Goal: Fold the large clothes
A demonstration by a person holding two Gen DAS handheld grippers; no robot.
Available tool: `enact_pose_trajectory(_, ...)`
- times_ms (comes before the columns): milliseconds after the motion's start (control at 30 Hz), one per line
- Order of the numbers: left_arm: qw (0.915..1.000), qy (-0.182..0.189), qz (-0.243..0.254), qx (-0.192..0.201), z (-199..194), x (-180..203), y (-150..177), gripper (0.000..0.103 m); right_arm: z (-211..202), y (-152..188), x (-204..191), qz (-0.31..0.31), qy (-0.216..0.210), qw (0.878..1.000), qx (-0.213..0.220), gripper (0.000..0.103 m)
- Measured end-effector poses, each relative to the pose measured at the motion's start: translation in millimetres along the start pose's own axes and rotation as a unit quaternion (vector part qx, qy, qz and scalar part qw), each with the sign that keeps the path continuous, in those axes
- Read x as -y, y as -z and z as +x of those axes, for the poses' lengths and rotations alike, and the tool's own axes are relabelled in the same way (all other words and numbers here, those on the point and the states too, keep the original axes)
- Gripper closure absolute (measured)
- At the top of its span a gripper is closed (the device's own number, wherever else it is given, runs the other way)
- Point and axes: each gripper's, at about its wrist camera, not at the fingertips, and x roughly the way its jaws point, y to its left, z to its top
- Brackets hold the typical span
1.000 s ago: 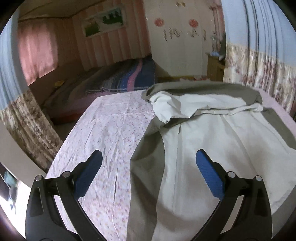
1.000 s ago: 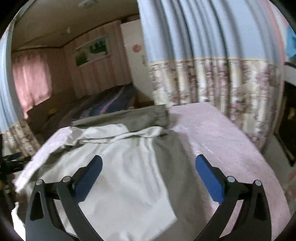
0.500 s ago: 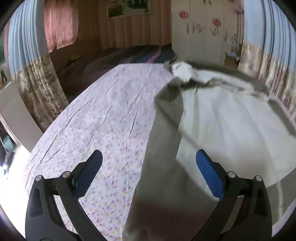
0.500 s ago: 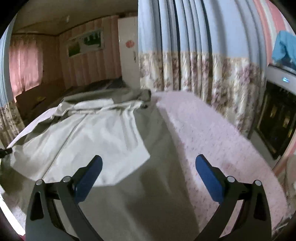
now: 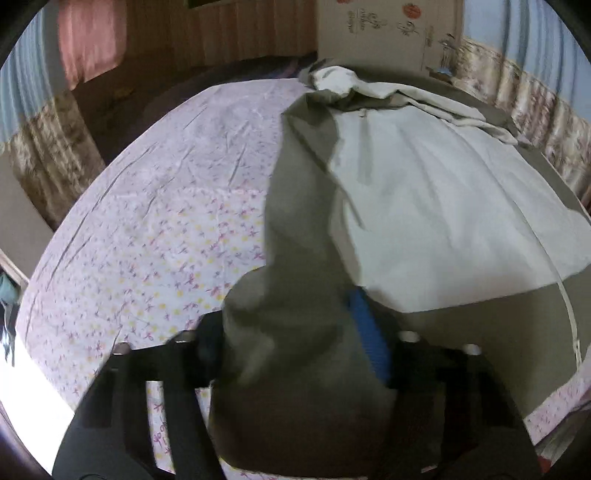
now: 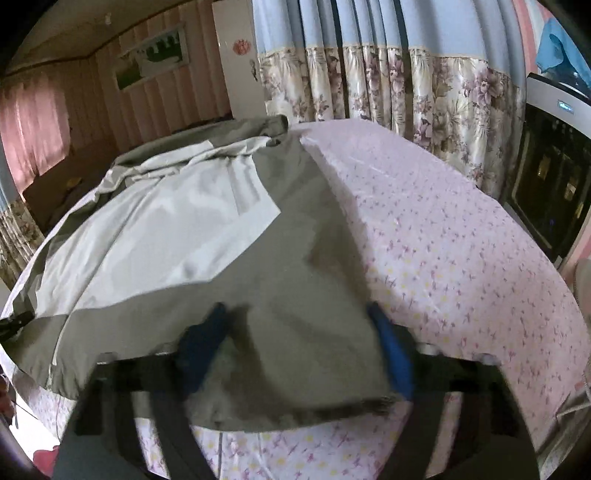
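A large olive jacket (image 5: 303,229) with a pale lining (image 5: 443,206) lies spread open on a bed with a pink flowered sheet (image 5: 166,206). My left gripper (image 5: 288,347) is at the jacket's near left hem, and bunched olive cloth fills the gap between its blue pads (image 5: 369,339). My right gripper (image 6: 299,347) is at the near right hem of the jacket (image 6: 295,258), with cloth lying between its blurred blue pads (image 6: 391,350). Both sets of jaws stand partly closed around fabric.
Flowered curtains (image 6: 424,96) hang close behind the bed's right side. A dark glass-fronted cabinet (image 6: 550,173) stands at the far right. A second, darker bed (image 5: 229,85) lies beyond, with a white wardrobe (image 5: 388,33) behind. The bed's left edge (image 5: 33,295) drops off.
Both grippers have dropped down to the jacket's near hem. Their jaws, wide open before, have narrowed with olive cloth now between the pads. The hem is bunched up at the left gripper.
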Motion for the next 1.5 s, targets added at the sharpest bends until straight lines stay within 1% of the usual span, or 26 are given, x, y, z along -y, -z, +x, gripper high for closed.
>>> enact_pose_trajectory(67, 0.9999, 0.001, 0.014, -0.002, -3, 4, -2, 0.081, 2, 0, -2, -0.009, -0.007, 1.000, -0.012, 0.069)
enact_pose_trajectory(100, 0.9997, 0.007, 0.024, -0.003, -5, 6, -3, 0.086, 2, -1, -3, -0.011, -0.014, 1.000, -0.017, 0.077)
enact_pose_trajectory(133, 0.9994, 0.013, 0.031, -0.002, -7, 8, -6, 0.096, 2, -4, -5, -0.016, -0.027, 0.999, -0.019, 0.089)
enact_pose_trajectory(167, 0.9991, 0.017, 0.038, 0.000, -11, 9, -8, 0.099, 0, -6, -8, -0.021, -0.030, 0.999, -0.017, 0.095)
enact_pose_trajectory(200, 0.9984, 0.011, 0.054, 0.009, -18, 14, -11, 0.100, -1, -10, -11, -0.027, -0.035, 0.999, -0.015, 0.096)
enact_pose_trajectory(267, 0.9976, 0.005, 0.066, 0.021, -28, 18, -18, 0.101, -6, -21, -14, -0.032, -0.056, 0.998, -0.003, 0.097)
enact_pose_trajectory(367, 0.9978, 0.027, 0.047, 0.040, -46, 11, -42, 0.101, -11, -46, -9, -0.023, -0.106, 0.994, 0.020, 0.097)
enact_pose_trajectory(400, 0.9974, 0.032, 0.039, 0.051, -54, 9, -56, 0.100, -10, -55, -8, -0.021, -0.121, 0.992, 0.026, 0.097)
enact_pose_trajectory(467, 0.9965, 0.031, 0.033, 0.071, -63, 10, -74, 0.100, -9, -77, -6, -0.022, -0.144, 0.988, 0.043, 0.097)
enact_pose_trajectory(533, 0.9948, 0.028, 0.032, 0.093, -73, 15, -97, 0.100, -7, -103, -3, -0.028, -0.154, 0.985, 0.066, 0.097)
enact_pose_trajectory(600, 0.9921, 0.015, 0.031, 0.121, -82, 23, -123, 0.100, -5, -127, 0, -0.024, -0.171, 0.982, 0.081, 0.097)
enact_pose_trajectory(700, 0.9891, -0.001, 0.026, 0.145, -88, 29, -156, 0.100, -5, -169, -3, -0.041, -0.175, 0.977, 0.113, 0.098)
enact_pose_trajectory(767, 0.9869, -0.004, 0.013, 0.161, -88, 31, -182, 0.100, 0, -195, -3, -0.039, -0.185, 0.975, 0.119, 0.097)
enact_pose_trajectory(800, 0.9861, -0.003, 0.010, 0.166, -88, 32, -189, 0.100, 3, -208, -4, -0.041, -0.186, 0.974, 0.122, 0.097)
enact_pose_trajectory(900, 0.9829, -0.006, 0.010, 0.184, -84, 37, -220, 0.099, 17, -249, -14, -0.058, -0.183, 0.974, 0.121, 0.098)
enact_pose_trajectory(967, 0.9818, -0.011, 0.016, 0.189, -77, 41, -238, 0.099, 29, -276, -19, -0.061, -0.186, 0.974, 0.115, 0.098)
enact_pose_trajectory(1033, 0.9826, -0.008, 0.024, 0.184, -64, 44, -260, 0.099, 46, -306, -28, -0.067, -0.178, 0.976, 0.111, 0.098)
enact_pose_trajectory(1133, 0.9840, -0.001, 0.033, 0.175, -41, 47, -302, 0.099, 76, -345, -34, -0.061, -0.173, 0.978, 0.097, 0.097)
enact_pose_trajectory(1233, 0.9854, -0.006, 0.049, 0.163, -5, 55, -342, 0.099, 123, -386, -48, -0.067, -0.141, 0.985, 0.075, 0.097)
enact_pose_trajectory(1300, 0.9859, -0.015, 0.063, 0.154, 20, 60, -363, 0.099, 151, -403, -52, -0.065, -0.127, 0.988, 0.059, 0.097)
enact_pose_trajectory(1333, 0.9863, -0.018, 0.073, 0.147, 40, 65, -376, 0.099, 174, -411, -57, -0.066, -0.112, 0.990, 0.048, 0.097)
enact_pose_trajectory(1400, 0.9864, -0.022, 0.094, 0.133, 75, 73, -395, 0.099, 201, -416, -64, -0.083, -0.085, 0.992, 0.040, 0.097)
enact_pose_trajectory(1433, 0.9864, -0.023, 0.102, 0.127, 88, 75, -401, 0.098, 222, -417, -68, -0.093, -0.070, 0.993, 0.031, 0.097)
enact_pose_trajectory(1500, 0.9891, -0.018, 0.111, 0.095, 133, 77, -414, 0.097, 260, -416, -68, -0.087, -0.061, 0.994, 0.003, 0.096)
